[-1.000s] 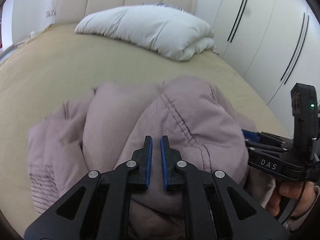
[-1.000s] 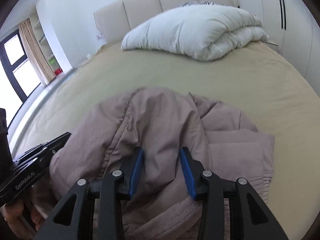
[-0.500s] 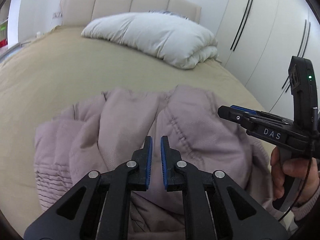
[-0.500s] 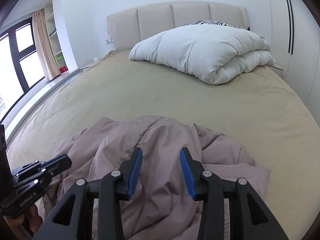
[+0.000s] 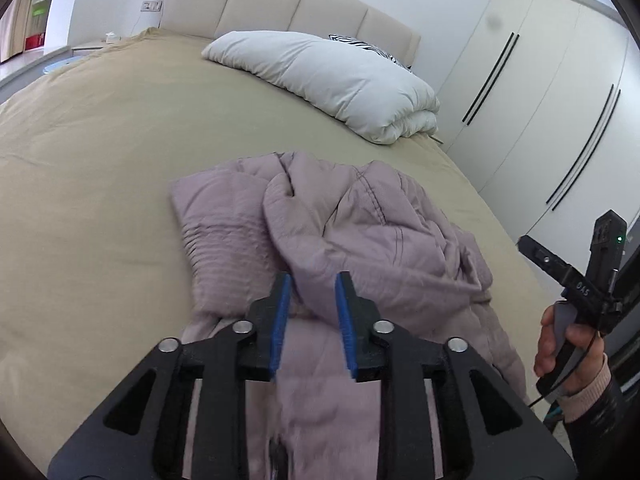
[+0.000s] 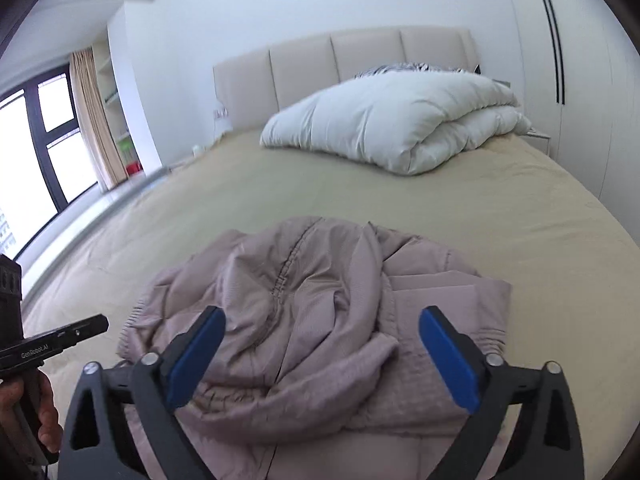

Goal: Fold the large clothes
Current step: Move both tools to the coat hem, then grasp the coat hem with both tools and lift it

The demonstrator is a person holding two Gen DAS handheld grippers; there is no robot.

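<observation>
A mauve quilted jacket (image 5: 360, 232) lies crumpled in a heap on the beige bed (image 5: 100, 168). My left gripper (image 5: 311, 300) hovers just above its near edge. Its jaws are opening, and the blue pads (image 5: 280, 320) stand apart without pressing on the fabric seen behind them. My right gripper (image 6: 320, 344) is spread wide over the jacket (image 6: 304, 304), its jaws still opening and nothing between them. Each gripper also shows in the other view: the right gripper (image 5: 560, 268) at the right edge, the left gripper (image 6: 76, 332) at the left edge, each held in a person's hand.
A folded white duvet (image 6: 400, 128) lies at the head of the bed, against the padded headboard (image 6: 320, 64). White wardrobe doors (image 5: 540, 100) line the right side. A window with curtains (image 6: 40, 140) is on the left. Bare bedsheet surrounds the jacket.
Both grippers have drawn back and risen from the jacket. The left jaws, nearly shut before, stand apart; the right jaws have spread wide. The jacket has settled in a heap.
</observation>
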